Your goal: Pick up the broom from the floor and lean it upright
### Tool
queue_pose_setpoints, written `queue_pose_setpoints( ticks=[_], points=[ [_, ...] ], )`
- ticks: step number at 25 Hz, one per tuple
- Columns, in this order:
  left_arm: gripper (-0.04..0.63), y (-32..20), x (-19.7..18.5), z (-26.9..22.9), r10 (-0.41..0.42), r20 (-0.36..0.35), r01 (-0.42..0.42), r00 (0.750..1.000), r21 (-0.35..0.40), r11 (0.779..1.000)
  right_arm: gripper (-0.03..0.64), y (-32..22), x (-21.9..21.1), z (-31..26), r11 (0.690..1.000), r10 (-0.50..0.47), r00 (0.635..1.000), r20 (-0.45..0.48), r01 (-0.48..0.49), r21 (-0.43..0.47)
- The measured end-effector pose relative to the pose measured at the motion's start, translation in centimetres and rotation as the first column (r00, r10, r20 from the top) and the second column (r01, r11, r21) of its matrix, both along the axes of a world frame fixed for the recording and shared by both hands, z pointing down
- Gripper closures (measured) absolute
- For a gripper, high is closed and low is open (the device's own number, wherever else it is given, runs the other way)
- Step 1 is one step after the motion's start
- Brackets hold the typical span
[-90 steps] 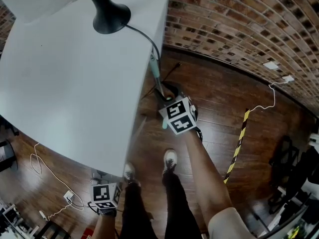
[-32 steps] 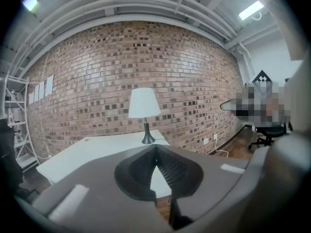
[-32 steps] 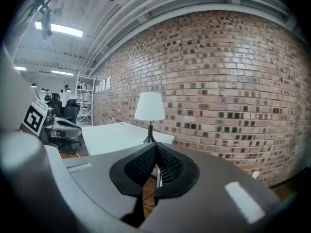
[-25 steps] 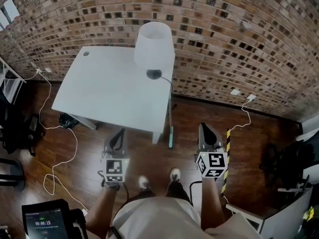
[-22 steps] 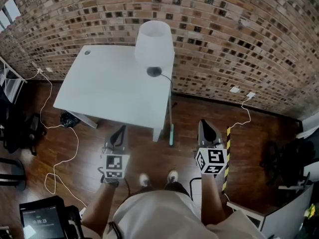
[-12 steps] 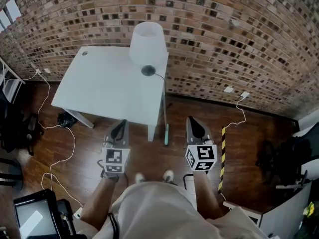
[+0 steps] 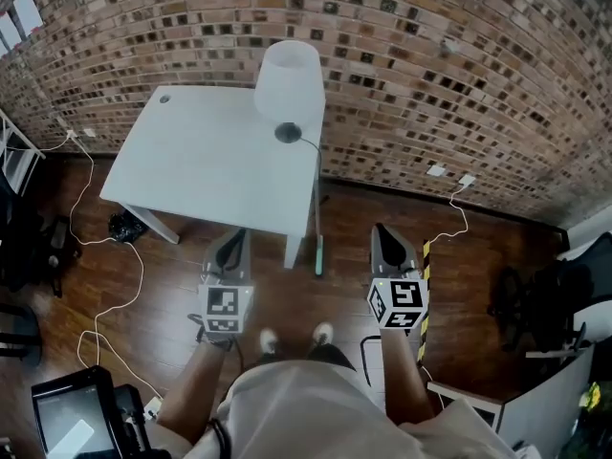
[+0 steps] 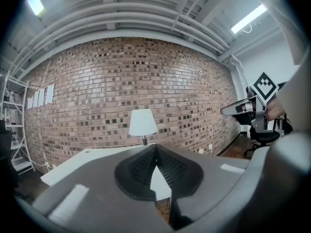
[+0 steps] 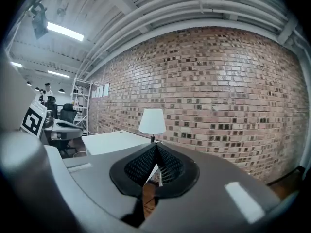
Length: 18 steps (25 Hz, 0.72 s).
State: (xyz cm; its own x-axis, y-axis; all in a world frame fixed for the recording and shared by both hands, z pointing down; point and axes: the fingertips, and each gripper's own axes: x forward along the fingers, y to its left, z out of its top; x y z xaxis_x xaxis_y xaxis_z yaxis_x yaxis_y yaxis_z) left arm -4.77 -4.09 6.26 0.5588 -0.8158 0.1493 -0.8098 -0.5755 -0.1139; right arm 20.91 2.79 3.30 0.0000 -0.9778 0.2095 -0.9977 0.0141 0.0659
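Observation:
The broom [image 7: 317, 226] is a thin pole with a teal lower end. It stands upright on the wood floor, leaning against the right edge of the white table [image 7: 206, 165]. My left gripper [image 7: 232, 241] and right gripper [image 7: 384, 236] hover on either side of it, well back from it and touching nothing. The jaws of both are shut and hold nothing. In the left gripper view the left gripper [image 8: 155, 149] points at the table and the brick wall. The right gripper [image 9: 155, 147] points the same way in its own view.
A white lamp [image 7: 289, 82] stands on the table's far right corner. White cables [image 7: 115, 285] trail over the floor at left. A yellow-black tape strip [image 7: 426, 261] lies at right, near a black office chair [image 7: 535, 304]. The brick wall [image 7: 459, 75] runs behind.
A few seconds back the right gripper was down by the broom's teal end at the table edge. Both grippers have since drawn back, and over the last second they rose slightly.

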Motion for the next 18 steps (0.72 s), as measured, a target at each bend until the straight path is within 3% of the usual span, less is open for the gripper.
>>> queue_pose_setpoints(
  ticks=[5, 9, 18],
  points=[
    [0.595, 1.3, -1.1, 0.4, 0.034, -0.004, -0.034, 0.999, -0.003, 0.999, 0.603, 2.9, 0.0, -0.3, 0.999, 0.051, 0.999, 0.013, -0.051, 0.017],
    [0.595, 3.5, -1.6, 1.3, 0.045, -0.023, -0.046, 0.999, -0.023, 0.999, 0.603, 5.8, -0.8, 0.4, 0.999, 0.039, 0.999, 0.026, -0.039, 0.011],
    [0.595, 14.2, 0.7, 2.0, 0.053, -0.023, -0.054, 0.998, -0.040, 0.998, 0.603, 14.9, 0.5, 1.1, 1.000, -0.005, 1.000, -0.004, 0.005, 0.022]
  ],
)
